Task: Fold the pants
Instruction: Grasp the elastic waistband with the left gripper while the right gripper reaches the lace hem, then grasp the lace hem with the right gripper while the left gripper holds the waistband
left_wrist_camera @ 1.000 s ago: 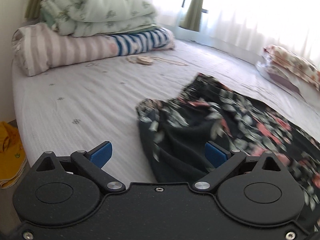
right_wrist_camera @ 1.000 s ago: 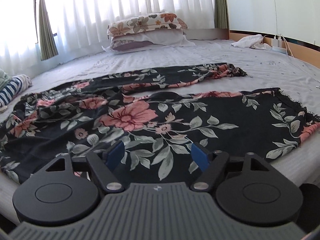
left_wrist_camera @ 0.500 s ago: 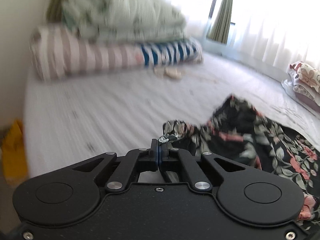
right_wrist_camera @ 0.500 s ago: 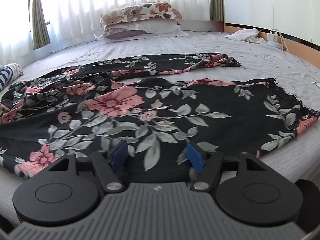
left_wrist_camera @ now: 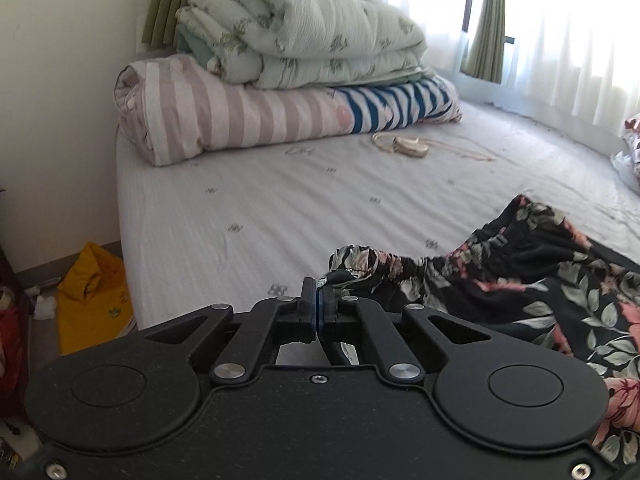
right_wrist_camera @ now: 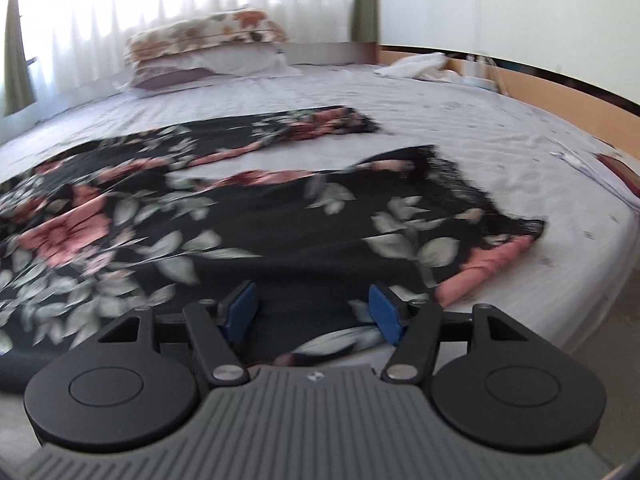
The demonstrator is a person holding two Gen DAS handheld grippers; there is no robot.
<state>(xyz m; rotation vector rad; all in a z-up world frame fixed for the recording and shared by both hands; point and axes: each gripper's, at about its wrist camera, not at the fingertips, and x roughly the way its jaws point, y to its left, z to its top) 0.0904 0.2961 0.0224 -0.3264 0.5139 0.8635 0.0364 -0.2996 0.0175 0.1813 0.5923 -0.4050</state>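
Observation:
Black floral pants [right_wrist_camera: 280, 220] lie spread on the bed, both legs running toward the right. Their gathered waistband [left_wrist_camera: 400, 264] shows in the left wrist view. My left gripper [left_wrist_camera: 316, 300] is shut, and the waistband's near corner meets its fingertips and looks pinched there. My right gripper [right_wrist_camera: 312, 308] hovers low over the near leg, a short way from its fringed hem [right_wrist_camera: 500, 220]. Its jaws are closing, with the leg's near edge lying between the blue pads [right_wrist_camera: 240, 308], which do not press on it. The far leg [right_wrist_camera: 320, 124] lies flat behind.
Folded quilts [left_wrist_camera: 300, 28] sit on a striped roll of bedding [left_wrist_camera: 240, 116] at the bed's far left. A beige cord with a small pouch [left_wrist_camera: 408, 146] lies on the sheet [left_wrist_camera: 280, 200]. Pillows [right_wrist_camera: 208, 48] and a white cloth [right_wrist_camera: 416, 66] lie at the head. A yellow bag [left_wrist_camera: 92, 292] stands on the floor.
My left gripper went from wide open to shut at the waistband corner and swung left. My right gripper slid right along the near leg toward the hem, its jaws narrowing slightly.

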